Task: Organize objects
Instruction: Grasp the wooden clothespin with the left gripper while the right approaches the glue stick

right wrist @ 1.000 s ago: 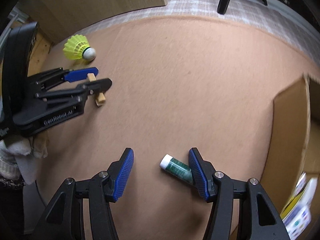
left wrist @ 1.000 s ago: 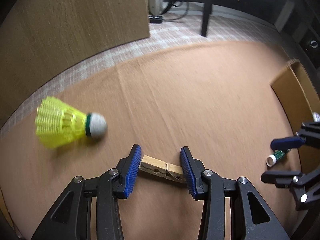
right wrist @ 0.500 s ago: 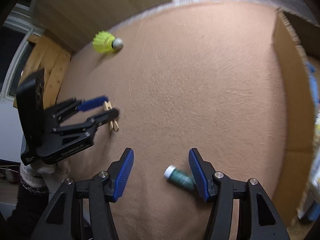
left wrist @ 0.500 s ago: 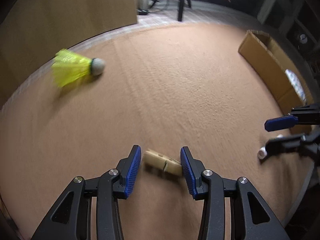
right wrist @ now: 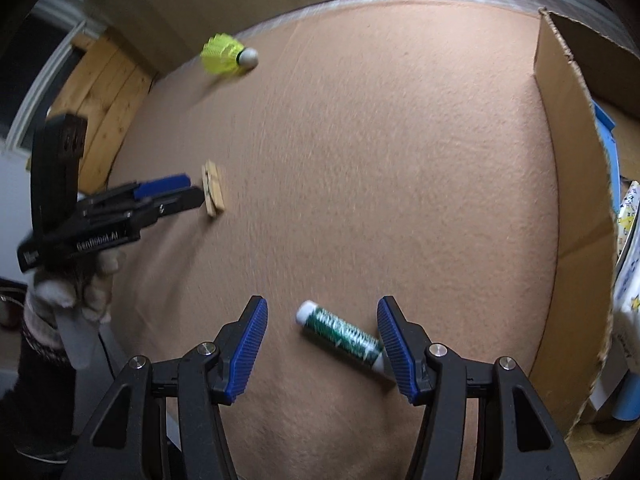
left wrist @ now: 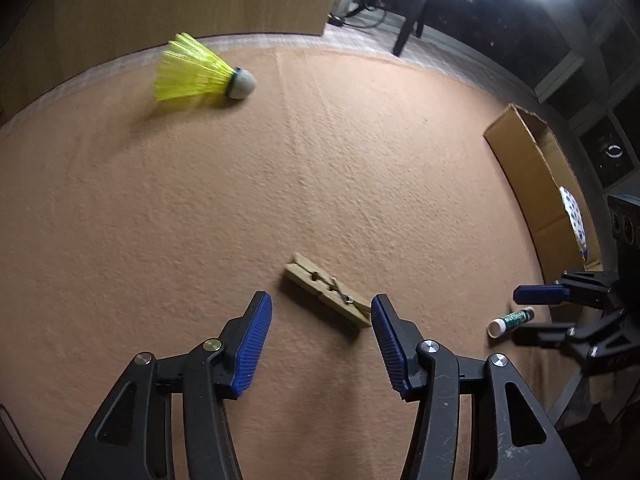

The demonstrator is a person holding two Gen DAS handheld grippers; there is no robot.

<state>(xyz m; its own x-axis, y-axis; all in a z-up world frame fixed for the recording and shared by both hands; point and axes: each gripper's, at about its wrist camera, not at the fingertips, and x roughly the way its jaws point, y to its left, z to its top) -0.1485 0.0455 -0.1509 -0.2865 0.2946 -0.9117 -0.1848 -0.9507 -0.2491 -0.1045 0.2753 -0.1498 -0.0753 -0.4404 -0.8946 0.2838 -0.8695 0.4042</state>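
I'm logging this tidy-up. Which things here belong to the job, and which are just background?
Job:
clothespin, between the open left claw
green tube, between the right claw
yellow shuttlecock
cardboard box

Background:
wooden panel
chair leg

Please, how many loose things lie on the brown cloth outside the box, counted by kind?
Shuttlecock: 1
Clothespin: 1
Green tube: 1
Total: 3
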